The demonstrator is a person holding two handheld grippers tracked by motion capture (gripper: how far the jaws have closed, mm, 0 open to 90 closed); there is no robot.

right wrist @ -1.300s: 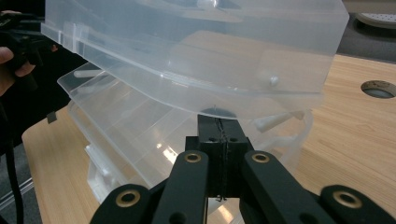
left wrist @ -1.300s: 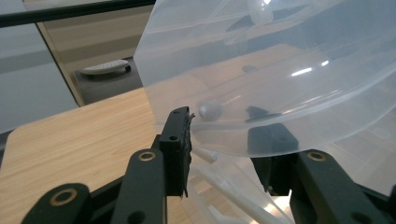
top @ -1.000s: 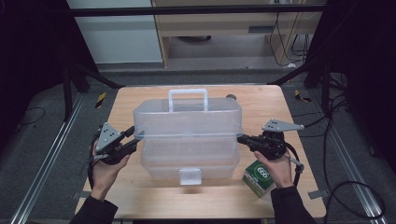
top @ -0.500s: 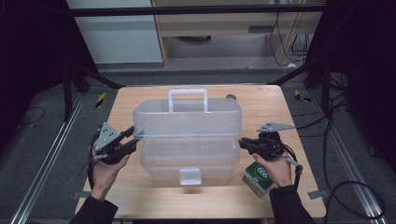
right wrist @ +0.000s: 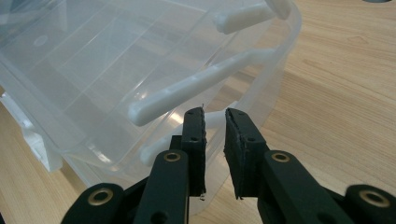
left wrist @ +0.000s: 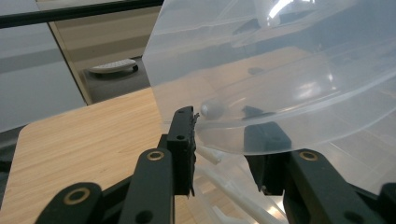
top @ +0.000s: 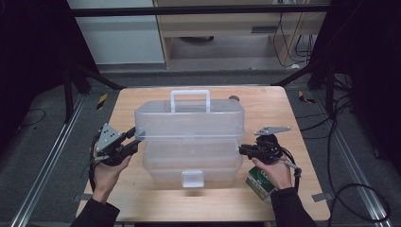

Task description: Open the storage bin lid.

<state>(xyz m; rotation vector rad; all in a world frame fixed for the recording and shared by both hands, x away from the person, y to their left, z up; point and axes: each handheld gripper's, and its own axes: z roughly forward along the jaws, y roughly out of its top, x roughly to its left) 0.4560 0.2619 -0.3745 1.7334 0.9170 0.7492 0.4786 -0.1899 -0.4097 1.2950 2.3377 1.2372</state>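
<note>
You face a wooden desk (top: 142, 101) on grey floor (top: 42, 151), with metal rails (top: 45, 163) either side. Beyond stand a white cabinet (top: 118, 40) and a wooden shelf unit (top: 227, 28); cables (top: 352, 189), probably, trail right.

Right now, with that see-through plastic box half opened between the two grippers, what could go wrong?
1. The left gripper holds only the thin edge of the clear plastic box's raised upper tier; it might slip and drop.
2. The right gripper has narrow jaws close to a white hinge arm; closing carelessly could snag it.
3. The green and white carton sits under the right hand and could be knocked off the wooden table.
</note>
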